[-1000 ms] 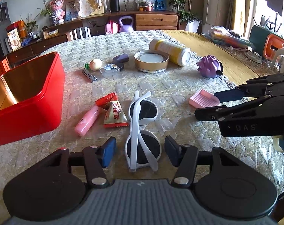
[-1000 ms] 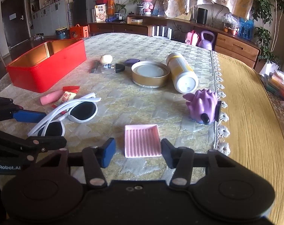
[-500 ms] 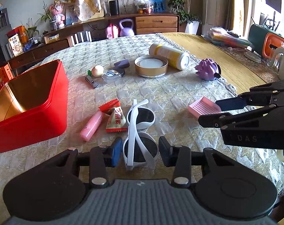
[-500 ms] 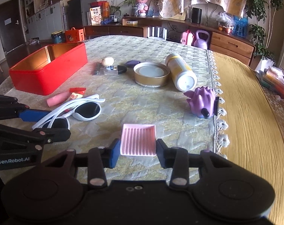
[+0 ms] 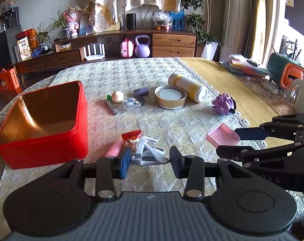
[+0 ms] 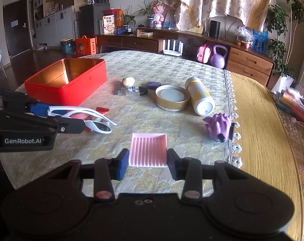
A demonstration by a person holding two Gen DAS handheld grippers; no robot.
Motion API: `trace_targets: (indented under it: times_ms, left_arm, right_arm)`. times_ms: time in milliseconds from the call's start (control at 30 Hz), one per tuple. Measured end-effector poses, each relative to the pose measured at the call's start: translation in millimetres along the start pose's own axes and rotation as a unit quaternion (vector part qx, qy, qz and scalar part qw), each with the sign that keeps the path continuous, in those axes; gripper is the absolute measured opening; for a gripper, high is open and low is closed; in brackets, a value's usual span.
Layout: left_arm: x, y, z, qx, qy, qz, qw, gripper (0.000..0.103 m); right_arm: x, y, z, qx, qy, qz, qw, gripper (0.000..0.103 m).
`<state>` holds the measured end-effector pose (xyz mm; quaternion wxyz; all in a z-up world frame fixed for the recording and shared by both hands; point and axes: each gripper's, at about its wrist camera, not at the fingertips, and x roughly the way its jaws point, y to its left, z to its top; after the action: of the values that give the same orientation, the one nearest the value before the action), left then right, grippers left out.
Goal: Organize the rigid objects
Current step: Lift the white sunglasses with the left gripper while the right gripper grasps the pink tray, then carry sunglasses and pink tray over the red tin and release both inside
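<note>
My left gripper (image 5: pixel 149 160) is shut on white sunglasses (image 5: pixel 143 150) and holds them a little above the tablecloth. From the right wrist view the sunglasses (image 6: pixel 99 127) stick out past the left gripper (image 6: pixel 59 117). A pink ribbed dish (image 6: pixel 148 148) is clamped by its side edges in my right gripper (image 6: pixel 147 160), tilted up off the cloth. The left wrist view shows the same dish (image 5: pixel 222 136) in the right gripper (image 5: pixel 230 142). An open red tin (image 5: pixel 41 146) with a gold inside stands on the left.
A pink tube (image 5: pixel 114 148) and a red snack packet (image 5: pixel 131 135) lie under the sunglasses. Farther back are a nail clipper (image 5: pixel 111 107), a peach-coloured ball (image 5: pixel 117 96), a gold lid (image 5: pixel 170 97), a lying yellow-white bottle (image 5: pixel 189 87) and a purple spiky toy (image 5: pixel 222 105).
Both grippers closed, the left on the sunglasses and the right on the pink dish. Both then rose, lifting their objects off the cloth.
</note>
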<state>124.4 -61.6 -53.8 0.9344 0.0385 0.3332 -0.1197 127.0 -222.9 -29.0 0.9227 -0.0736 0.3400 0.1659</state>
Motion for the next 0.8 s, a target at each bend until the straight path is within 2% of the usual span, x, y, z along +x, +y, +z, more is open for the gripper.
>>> trace_targets:
  times_ms: [267, 500, 800]
  left_arm:
    - [-19, 18, 18, -0.027, -0.022, 0.002, 0.9994, 0.041]
    - [-40, 49, 34, -0.071, -0.036, -0.006, 0.9968, 0.041]
    - [-65, 93, 57, -0.100, -0.079, 0.025, 0.9915, 0.041]
  right_arm:
    - [-8, 11, 21, -0.017, -0.004, 0.011, 1.000, 0.040]
    - [-13, 27, 47, -0.036, -0.014, 0.032, 0.999, 0.040]
    - [-3, 60, 86, -0.079, -0.032, 0.056, 0.995, 0.040]
